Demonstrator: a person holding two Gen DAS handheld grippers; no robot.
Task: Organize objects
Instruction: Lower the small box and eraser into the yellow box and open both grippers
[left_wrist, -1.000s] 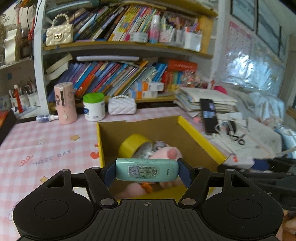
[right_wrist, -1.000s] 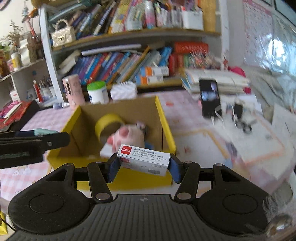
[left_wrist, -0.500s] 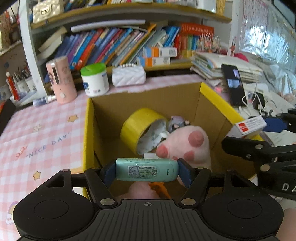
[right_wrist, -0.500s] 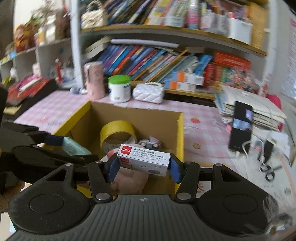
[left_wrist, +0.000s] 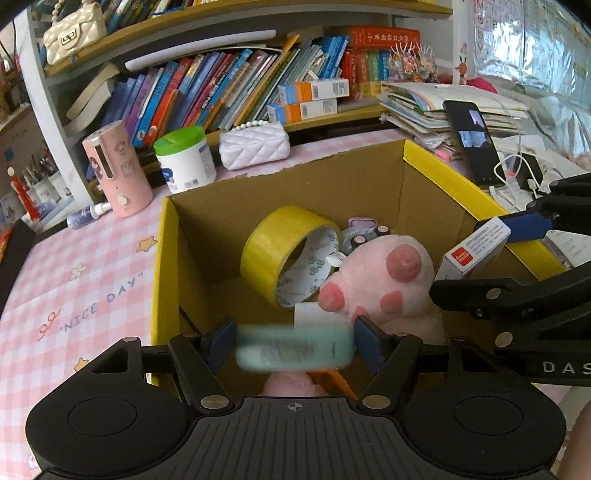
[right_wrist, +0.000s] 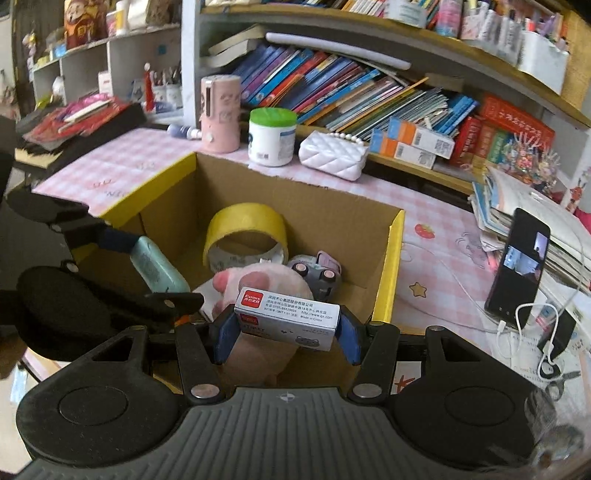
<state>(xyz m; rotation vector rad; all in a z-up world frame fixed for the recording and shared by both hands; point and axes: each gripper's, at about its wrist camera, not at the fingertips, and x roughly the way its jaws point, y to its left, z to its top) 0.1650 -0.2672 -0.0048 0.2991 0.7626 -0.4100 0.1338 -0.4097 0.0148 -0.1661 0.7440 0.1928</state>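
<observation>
The left gripper (left_wrist: 295, 345) has its jaws opening around a teal bottle (left_wrist: 293, 350), which lies crosswise between the blue pads (left_wrist: 221, 341) and shows blurred; the bottle's right end appears just clear of its pad, so the hold looks to be letting go. It sits above the near end of an open cardboard box (left_wrist: 164, 258) with yellow rims. The right gripper (right_wrist: 286, 328) is clenched on a small white carton (right_wrist: 288, 319) with a red label, both blue pads pressed against its ends, and holds it over the same box's near right corner; in the left wrist view this carton (left_wrist: 474, 254) appears tilted at the box's right rim, held by the other tool. Inside the box, a roll of yellow tape (left_wrist: 280, 251) stands tilted on its edge toward the back, a pink plush paw (left_wrist: 384, 280) lies beside and in front of it, touching it, and a small lilac toy car (right_wrist: 317, 273) rests behind the paw. The box stands on a pink checked tablecloth (left_wrist: 74, 288) printed with "NICE DAY". Beyond the box, against the bookshelf, stand a pink cylinder (left_wrist: 118, 170), a white tub with a green lid (left_wrist: 184, 158) and a white quilted purse (left_wrist: 255, 146). To the right, a phone (right_wrist: 517, 269) leans against a stack of papers, with a white cable plugged into it.
</observation>
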